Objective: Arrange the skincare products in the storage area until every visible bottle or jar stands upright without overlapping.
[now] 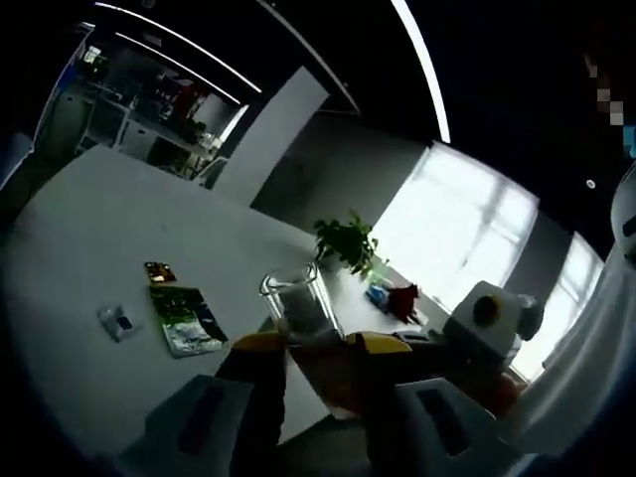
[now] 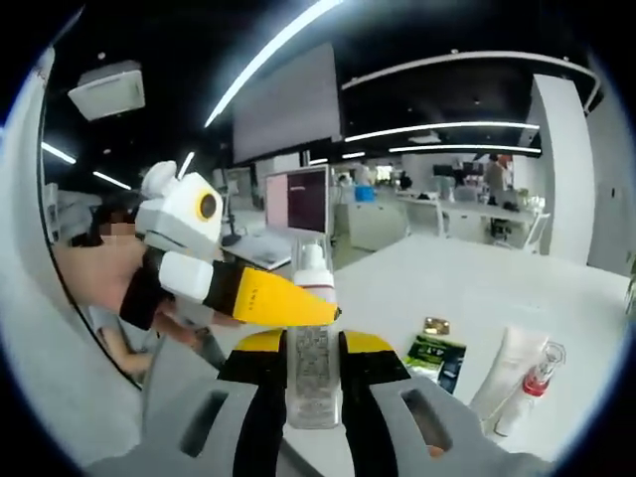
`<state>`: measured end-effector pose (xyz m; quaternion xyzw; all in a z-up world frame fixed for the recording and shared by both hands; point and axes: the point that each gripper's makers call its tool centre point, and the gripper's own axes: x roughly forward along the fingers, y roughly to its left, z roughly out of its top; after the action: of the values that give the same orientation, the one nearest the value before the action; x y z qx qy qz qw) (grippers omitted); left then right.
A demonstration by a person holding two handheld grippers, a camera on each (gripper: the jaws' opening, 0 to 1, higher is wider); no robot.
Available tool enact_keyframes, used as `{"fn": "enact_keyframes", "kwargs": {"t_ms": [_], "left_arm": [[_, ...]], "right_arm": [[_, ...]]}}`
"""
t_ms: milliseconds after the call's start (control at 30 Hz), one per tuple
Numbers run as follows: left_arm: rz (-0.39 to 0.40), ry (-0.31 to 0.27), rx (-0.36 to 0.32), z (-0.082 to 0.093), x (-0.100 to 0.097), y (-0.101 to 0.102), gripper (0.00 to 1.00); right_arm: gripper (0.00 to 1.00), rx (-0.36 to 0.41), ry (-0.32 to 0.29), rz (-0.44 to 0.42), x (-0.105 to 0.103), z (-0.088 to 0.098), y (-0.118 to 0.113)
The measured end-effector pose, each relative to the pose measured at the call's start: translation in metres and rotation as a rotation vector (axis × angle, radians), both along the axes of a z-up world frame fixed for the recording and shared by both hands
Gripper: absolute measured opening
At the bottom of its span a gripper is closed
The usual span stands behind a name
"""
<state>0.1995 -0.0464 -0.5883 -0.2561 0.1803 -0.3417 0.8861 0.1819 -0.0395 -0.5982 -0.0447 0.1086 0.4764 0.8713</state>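
My right gripper is shut on a clear bottle with a white cap, held upright above the white table. The left gripper's yellow fingertip reaches in from the left and meets the bottle's neck. In the left gripper view my left gripper has its jaws apart, and a clear container stands just beyond its tips. A white tube and a small clear bottle with a red collar lie on the table at the right.
A green sachet, a small gold sachet and a small white packet lie flat on the table. A potted plant and a red item sit farther back. A person stands close behind the left gripper.
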Motion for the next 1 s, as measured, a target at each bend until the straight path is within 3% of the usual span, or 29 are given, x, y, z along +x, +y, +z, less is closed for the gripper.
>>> {"fn": "enact_keyframes", "kwargs": {"t_ms": [233, 333, 467, 600, 700, 833, 1000], "left_arm": [[0.011, -0.031, 0.011, 0.006, 0.001, 0.001, 0.18], [-0.031, -0.057, 0.029, 0.010, -0.001, -0.001, 0.16], [-0.133, -0.115, -0.008, 0.024, -0.008, 0.002, 0.16], [-0.279, -0.204, -0.035, 0.047, -0.023, 0.001, 0.16], [-0.375, -0.253, -0.017, 0.059, -0.034, 0.000, 0.16], [-0.527, -0.298, -0.004, 0.070, -0.050, -0.002, 0.16], [-0.658, -0.317, 0.024, 0.071, -0.065, -0.011, 0.16]], "right_arm": [[0.20, 0.010, 0.016, -0.002, 0.001, 0.001, 0.000], [0.21, 0.017, 0.038, 0.033, -0.002, 0.001, 0.003], [0.23, 0.103, 0.112, 0.121, -0.008, 0.011, 0.004], [0.25, 0.152, 0.151, 0.293, -0.025, 0.027, 0.007], [0.25, 0.170, 0.252, 0.423, -0.042, 0.031, 0.008], [0.26, 0.179, 0.251, 0.519, -0.055, 0.038, 0.009], [0.23, 0.236, 0.251, 0.596, -0.067, 0.054, 0.016]]}}
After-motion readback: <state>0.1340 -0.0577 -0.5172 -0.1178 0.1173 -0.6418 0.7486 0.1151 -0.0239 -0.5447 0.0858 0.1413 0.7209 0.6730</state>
